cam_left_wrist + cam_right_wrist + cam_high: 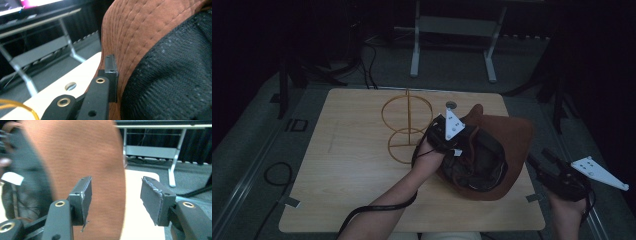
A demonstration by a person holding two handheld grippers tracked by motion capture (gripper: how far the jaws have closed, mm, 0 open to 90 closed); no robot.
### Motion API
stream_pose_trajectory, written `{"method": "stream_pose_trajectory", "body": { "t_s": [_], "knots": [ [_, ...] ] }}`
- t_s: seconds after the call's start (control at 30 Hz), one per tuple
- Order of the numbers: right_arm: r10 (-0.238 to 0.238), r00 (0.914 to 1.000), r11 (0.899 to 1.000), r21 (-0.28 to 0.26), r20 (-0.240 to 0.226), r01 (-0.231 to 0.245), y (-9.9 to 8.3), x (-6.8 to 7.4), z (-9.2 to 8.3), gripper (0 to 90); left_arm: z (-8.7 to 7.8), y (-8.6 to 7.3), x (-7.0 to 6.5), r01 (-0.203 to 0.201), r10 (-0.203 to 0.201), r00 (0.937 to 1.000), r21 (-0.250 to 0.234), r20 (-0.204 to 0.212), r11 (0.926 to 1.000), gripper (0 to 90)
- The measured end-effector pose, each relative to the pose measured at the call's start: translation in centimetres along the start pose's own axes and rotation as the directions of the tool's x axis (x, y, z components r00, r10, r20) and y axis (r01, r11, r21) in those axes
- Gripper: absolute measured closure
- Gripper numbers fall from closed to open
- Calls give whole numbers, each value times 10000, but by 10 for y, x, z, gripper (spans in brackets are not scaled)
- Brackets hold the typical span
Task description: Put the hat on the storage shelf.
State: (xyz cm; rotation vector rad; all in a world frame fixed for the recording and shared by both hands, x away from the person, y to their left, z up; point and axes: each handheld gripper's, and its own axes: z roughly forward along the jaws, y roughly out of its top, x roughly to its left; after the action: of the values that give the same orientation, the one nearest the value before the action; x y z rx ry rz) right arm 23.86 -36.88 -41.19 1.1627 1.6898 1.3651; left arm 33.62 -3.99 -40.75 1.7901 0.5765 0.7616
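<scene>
from the high view the floppy brown suede hat hangs over the tabletop from the left gripper, jaws clamped on its brim, while the right gripper view shows the right gripper with jaws apart, so it could sag and slip.

The high view is dim and murky, its far corners falling to black, while both gripper views are brighter, though the brown hat is smeared with motion blur in the right gripper view.
</scene>
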Motion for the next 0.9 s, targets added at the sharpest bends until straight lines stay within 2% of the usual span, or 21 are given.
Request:
{"method": "stream_pose_trajectory", "body": {
  "t_s": [0.07, 0.1, 0.2, 0.33, 0.4, 0.43, 0.47, 0.53, 0.57, 0.67, 0.73, 0.77, 0.87, 0.9],
  "knots": [
    [127, 9998, 9999, 30, 125, -127, -2, -8, -1, 420, -5, -2, 3, 37, -25, 9990, -263, 441, 9996, 871],
    [230, 9997, 9997, 38, 51, -231, -2, -11, -1, 420, -7, -4, 4, -72, 92, 9987, -394, 506, 9992, 871],
    [306, 9995, 9994, 132, -35, -306, -5, -18, 0, 430, -12, -8, 9, 31, 71, 9931, -865, 1168, 9962, 871],
    [270, 9990, 9989, 384, -364, -256, -8, -20, 5, 432, -18, -14, 15, 232, 67, 9796, -1461, 2007, 9890, 871],
    [251, 9988, 9986, 479, -426, -231, -9, -19, 8, 445, -20, -16, 18, 356, 4, 9749, -1579, 2224, 9868, 870],
    [251, 9988, 9986, 479, -426, -231, -9, -19, 8, 445, -20, -16, 18, 356, 4, 9749, -1579, 2224, 9868, 870],
    [262, 9983, 9985, 483, -524, -237, -10, -19, 9, 445, -22, -17, 21, 440, 32, 9668, -1787, 2556, 9829, 870],
    [252, 9962, 9982, 560, -838, -206, -10, -15, 14, 455, -23, -16, 23, 540, 19, 9586, -1886, 2847, 9806, 870],
    [197, 9949, 9981, 604, -991, -138, -10, -13, 16, 459, -24, -16, 23, 482, 110, 9570, -1963, 2899, 9794, 870],
    [51, 9907, 9981, 610, -1359, 32, -10, -6, 22, 459, -25, -15, 23, 640, 127, 9435, -2199, 3310, 9734, 870],
    [-73, 9866, 9982, 573, -1633, 168, -9, 1, 25, 459, -25, -15, 24, 847, 132, 9282, -2457, 3719, 9656, 870],
    [-126, 9834, 9981, 574, -1809, 234, -8, 4, 27, 459, -25, -15, 24, 896, 106, 9269, -2487, 3752, 9644, 870],
    [-288, 9720, 9979, 496, -2332, 414, -6, 16, 32, 458, -25, -16, 26, 1468, -123, 9062, -2873, 4226, 9465, 870],
    [-374, 9672, 9979, 422, -2513, 495, -5, 20, 34, 459, -24, -17, 28, 1673, -210, 8963, -2940, 4429, 9410, 869]
  ]
}}
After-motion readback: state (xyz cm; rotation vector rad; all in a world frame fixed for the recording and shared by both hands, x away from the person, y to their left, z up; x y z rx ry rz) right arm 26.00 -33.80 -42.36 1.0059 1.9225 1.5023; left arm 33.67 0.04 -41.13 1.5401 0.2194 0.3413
